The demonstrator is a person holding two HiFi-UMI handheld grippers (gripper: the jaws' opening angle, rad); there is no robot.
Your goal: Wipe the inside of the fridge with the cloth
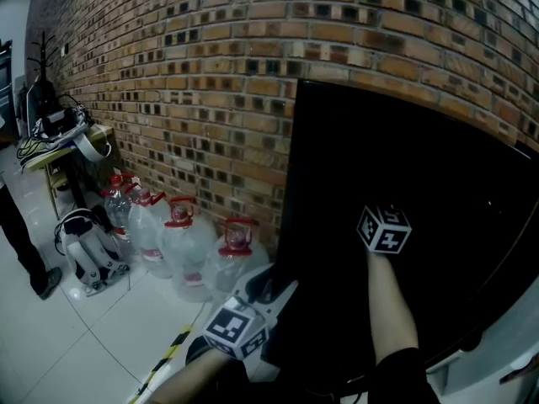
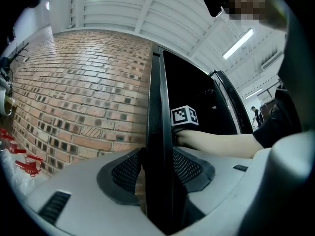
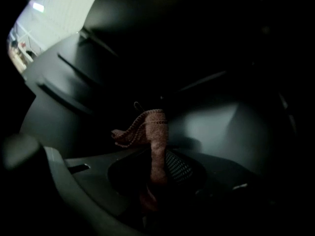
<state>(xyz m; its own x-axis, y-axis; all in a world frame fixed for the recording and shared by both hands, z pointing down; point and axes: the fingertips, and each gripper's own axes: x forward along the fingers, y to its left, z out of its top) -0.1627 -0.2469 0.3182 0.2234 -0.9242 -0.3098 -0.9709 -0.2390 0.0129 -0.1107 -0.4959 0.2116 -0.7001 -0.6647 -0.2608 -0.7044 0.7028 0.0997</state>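
The black fridge door (image 1: 290,183) stands open by the brick wall. Its thin edge (image 2: 157,132) runs between the jaws of my left gripper (image 2: 157,170), and both pads press on it. In the head view the left gripper (image 1: 263,297) sits low at the door's left edge. The right gripper's marker cube (image 1: 384,229) and the forearm reach into the dark fridge; its jaws are hidden there. In the right gripper view my right gripper (image 3: 156,167) is shut on a pinkish-brown cloth (image 3: 151,131), which stands up between the pads in front of the dim inner wall (image 3: 221,127).
Several large water bottles with red caps (image 1: 187,244) stand on the floor along the brick wall (image 1: 185,74). A backpack (image 1: 84,255), a cluttered table (image 1: 63,137) and a person's leg (image 1: 21,242) are at the far left. Yellow-black tape (image 1: 168,356) marks the floor.
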